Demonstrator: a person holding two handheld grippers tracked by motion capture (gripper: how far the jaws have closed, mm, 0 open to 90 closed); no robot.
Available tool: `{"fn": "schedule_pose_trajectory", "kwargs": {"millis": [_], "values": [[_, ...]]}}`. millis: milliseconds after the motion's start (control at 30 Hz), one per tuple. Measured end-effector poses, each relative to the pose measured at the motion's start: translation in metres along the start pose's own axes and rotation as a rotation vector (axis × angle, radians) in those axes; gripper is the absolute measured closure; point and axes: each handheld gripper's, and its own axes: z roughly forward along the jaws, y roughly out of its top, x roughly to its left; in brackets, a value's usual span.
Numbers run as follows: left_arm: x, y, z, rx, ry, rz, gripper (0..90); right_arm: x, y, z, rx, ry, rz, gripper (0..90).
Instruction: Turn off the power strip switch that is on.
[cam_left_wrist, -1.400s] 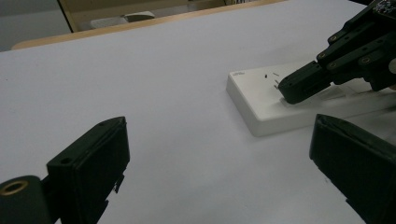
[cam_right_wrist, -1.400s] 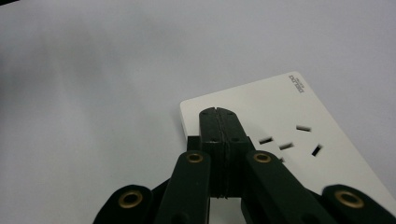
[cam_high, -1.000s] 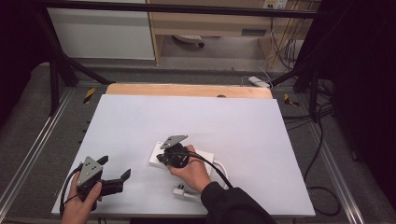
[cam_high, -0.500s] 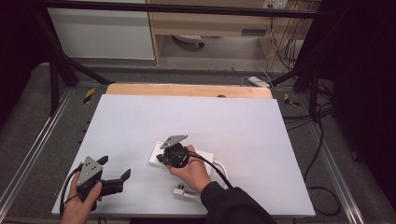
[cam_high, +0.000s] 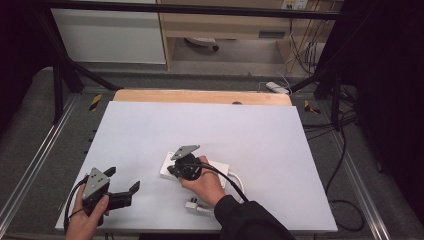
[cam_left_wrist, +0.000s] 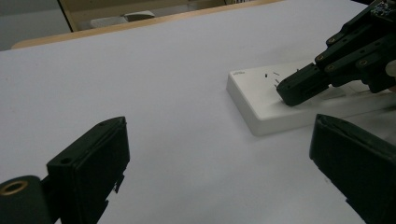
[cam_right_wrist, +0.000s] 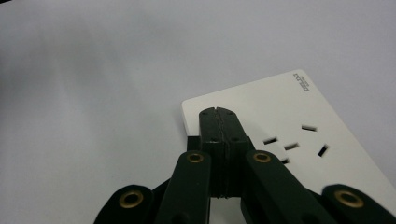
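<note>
Reaching in from the bottom edge, the person's right hand (cam_high: 202, 182) holds the right gripper (cam_high: 176, 171) tipped down over a white power strip (cam_high: 167, 162) near the middle of the white table (cam_high: 225, 125) — its jaws are pressed together with nothing between them, the tips on the strip's top face close to one end, just beside a group of socket slots (cam_right_wrist: 294, 142). The left gripper (cam_high: 122, 182) sits low at the table's near left corner, held in the left hand (cam_high: 87, 217), jaws spread wide and empty, pointing toward the strip. A white cable (cam_high: 239, 177) loops from the strip to a white plug (cam_high: 197, 207) lying by the right sleeve (cam_high: 250, 222) — well apart from the left gripper.
</note>
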Motion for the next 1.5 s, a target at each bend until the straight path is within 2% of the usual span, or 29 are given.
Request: {"fn": "schedule_pose_trajectory", "kwargs": {"millis": [167,500,667,833,900,967,1067,1300,1500], "values": [[0.001,0.0,0.0,0.0,0.002,0.003,4.8,0.0,0.001,-0.002,-0.005,-0.002,-0.01,90.0],[0.001,0.0,-0.001,0.004,0.004,0.001,4.8,-0.003,0.005,-0.011,-0.039,-0.003,0.006,90.0],[0.0,0.0,0.0,0.005,0.004,0.002,4.8,-0.005,0.008,-0.014,-0.072,0.0,0.033,90.0],[0.0,0.0,0.0,0.006,0.007,0.002,4.9,-0.01,0.009,-0.02,-0.112,-0.004,0.033,90.0],[0.002,0.0,-0.001,0.004,0.012,-0.006,4.8,-0.01,0.011,-0.024,-0.15,-0.007,0.02,90.0],[0.003,-0.001,-0.001,-0.001,0.017,-0.018,4.8,-0.011,0.013,-0.028,-0.165,-0.016,0.022,90.0],[0.004,-0.001,-0.001,0.006,0.017,-0.007,4.8,-0.013,0.013,-0.033,-0.161,-0.031,0.026,90.0],[0.002,-0.001,0.0,0.008,0.013,-0.008,4.8,-0.018,0.014,-0.043,-0.169,-0.051,0.038,84.5],[0.001,-0.001,0.0,0.013,0.013,-0.001,4.8,-0.026,0.016,-0.055,-0.189,-0.072,0.065,68.6]]}}
